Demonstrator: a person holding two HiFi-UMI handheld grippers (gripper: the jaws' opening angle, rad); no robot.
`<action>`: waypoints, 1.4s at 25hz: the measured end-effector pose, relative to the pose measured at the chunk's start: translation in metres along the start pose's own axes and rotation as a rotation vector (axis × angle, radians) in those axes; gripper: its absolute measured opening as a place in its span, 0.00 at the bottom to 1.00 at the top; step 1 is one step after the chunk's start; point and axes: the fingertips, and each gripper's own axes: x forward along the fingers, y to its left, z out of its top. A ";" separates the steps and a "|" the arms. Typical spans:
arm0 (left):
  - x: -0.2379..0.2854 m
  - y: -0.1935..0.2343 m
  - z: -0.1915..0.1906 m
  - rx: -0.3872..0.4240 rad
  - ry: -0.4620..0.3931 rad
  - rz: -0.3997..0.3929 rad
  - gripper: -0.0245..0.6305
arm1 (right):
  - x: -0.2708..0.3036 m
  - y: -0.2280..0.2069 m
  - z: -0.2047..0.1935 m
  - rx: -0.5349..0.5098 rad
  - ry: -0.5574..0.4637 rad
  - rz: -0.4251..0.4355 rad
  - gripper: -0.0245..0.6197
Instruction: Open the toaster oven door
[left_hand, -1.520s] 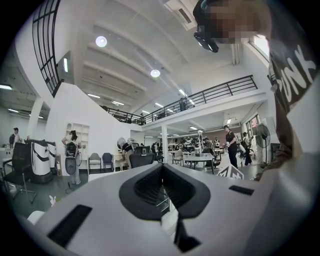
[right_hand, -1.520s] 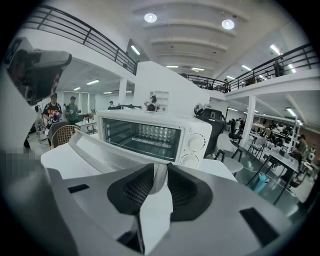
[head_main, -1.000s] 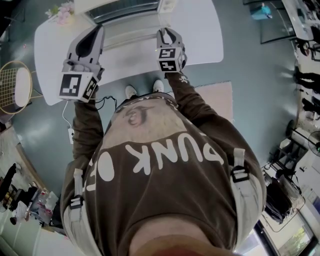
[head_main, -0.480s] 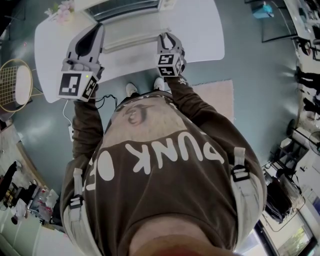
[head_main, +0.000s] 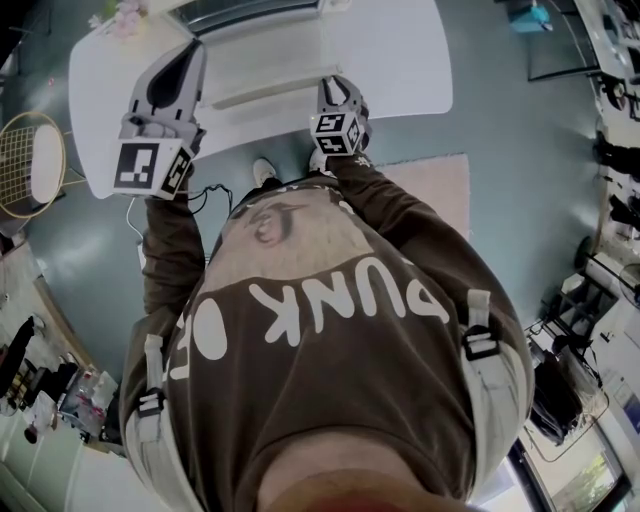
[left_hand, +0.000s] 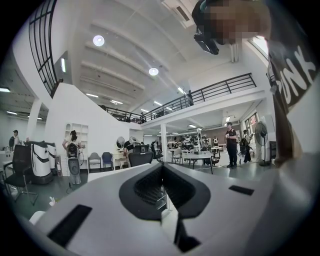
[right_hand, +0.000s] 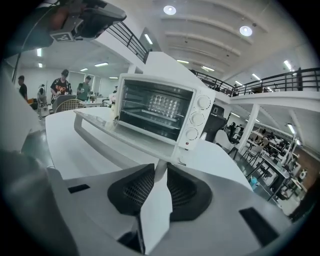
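The white toaster oven (right_hand: 160, 112) stands on the white table (head_main: 400, 60) with its glass door (right_hand: 115, 131) folded down flat and the racks showing. In the head view the lowered door (head_main: 265, 62) lies between my two grippers. My right gripper (head_main: 340, 88) hovers by the door's front right corner. Its jaws (right_hand: 159, 167) are closing on a narrow gap with nothing between them, only table showing through. My left gripper (head_main: 185, 62) is held over the table left of the door. It points up at the hall, pads together (left_hand: 162, 170), holding nothing.
Pink flowers (head_main: 120, 18) lie at the table's far left corner. A round wire stool (head_main: 30, 165) stands on the floor to the left, a pink rug (head_main: 430, 190) on the right. People and desks fill the hall behind.
My right gripper has drawn back from the door's front edge toward the person. The door lies open throughout. The left gripper has hardly moved.
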 end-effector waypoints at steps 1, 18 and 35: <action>0.000 0.000 0.000 0.000 0.001 -0.001 0.04 | 0.001 0.001 -0.003 0.000 0.001 0.004 0.18; -0.004 -0.002 -0.006 -0.004 0.017 0.009 0.04 | 0.038 0.020 -0.062 0.100 0.208 0.080 0.17; -0.005 -0.001 -0.006 -0.012 0.008 0.005 0.04 | 0.033 0.021 -0.058 0.060 0.177 0.056 0.17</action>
